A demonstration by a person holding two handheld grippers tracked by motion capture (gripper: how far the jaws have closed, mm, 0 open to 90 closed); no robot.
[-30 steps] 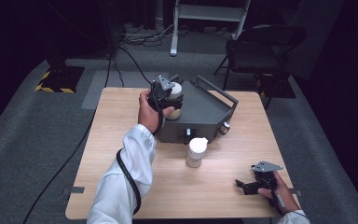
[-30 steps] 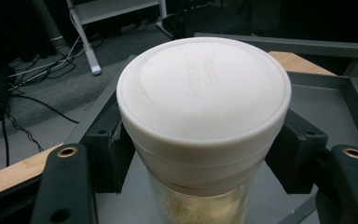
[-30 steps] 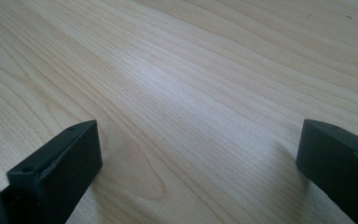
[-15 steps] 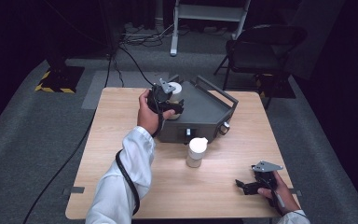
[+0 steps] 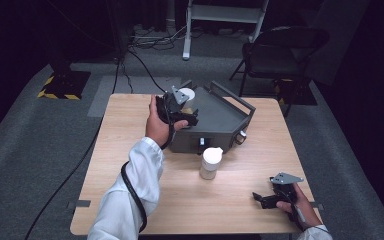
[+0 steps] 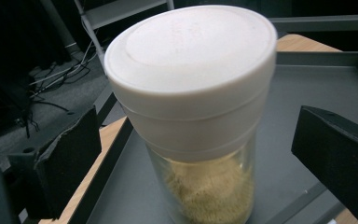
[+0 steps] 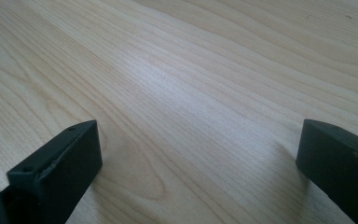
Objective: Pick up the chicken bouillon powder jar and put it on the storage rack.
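A clear jar (image 6: 200, 116) with a white lid and yellowish grains inside stands in the near-left corner of a grey metal tray (image 5: 220, 116). My left gripper (image 6: 196, 154) is open around it, one black jaw on each side, and both are clear of the glass. From above, the left gripper (image 5: 184, 109) is at the tray's left corner with the jar's lid (image 5: 186, 93) just beyond it. My right gripper (image 5: 267, 198) rests open low over the table near the front right, and bare wood lies between its jaws (image 7: 198, 163).
A second white-lidded jar (image 5: 211, 162) stands on the wooden table (image 5: 125, 150) just in front of the tray. The tray has a raised bar handle (image 5: 232, 95) at its far side. A black chair (image 5: 280, 55) and cables lie beyond the table.
My left hand has shifted slightly to the right at the tray's corner, staying at the jar. The right gripper has not moved.
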